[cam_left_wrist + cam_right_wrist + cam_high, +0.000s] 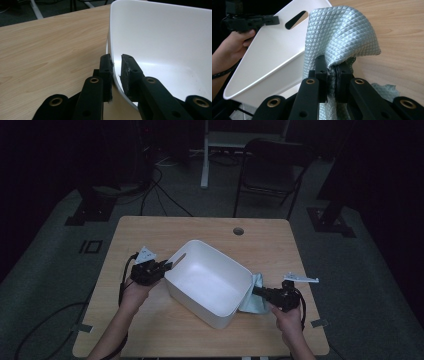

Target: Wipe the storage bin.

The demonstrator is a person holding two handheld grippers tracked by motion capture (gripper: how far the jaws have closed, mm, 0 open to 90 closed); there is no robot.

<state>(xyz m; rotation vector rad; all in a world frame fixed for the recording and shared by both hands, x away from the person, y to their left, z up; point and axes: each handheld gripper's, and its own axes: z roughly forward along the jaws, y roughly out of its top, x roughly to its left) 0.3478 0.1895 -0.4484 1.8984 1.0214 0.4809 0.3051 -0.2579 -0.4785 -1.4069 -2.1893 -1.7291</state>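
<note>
**Tub in one claw, cloth in the other**

So starting on the left: the left gripper [167, 265] sits toward the table's [150, 232] left edge, about halfway back, held in the person's left hand [134, 290]. Its jaws straddle the white tub's [210, 275] left end wall, one pad outside and one inside. From the left gripper view the outer pad looks right against the wall while the inner one stands a hair off it, so the jaws are nearly closed but I'd call the grip loose at best

The tub takes up the middle of the table, sat at an angle, with a slot handle [178, 258] in that left end

Over by the right edge, the right gripper [256, 291] has its jaws clamped tight on a bunched fold of the pale blue quilted cloth [252, 297]. The cloth is pressed against the tub's right end wall, with a bit of it lying on the table near the front right corner
</note>
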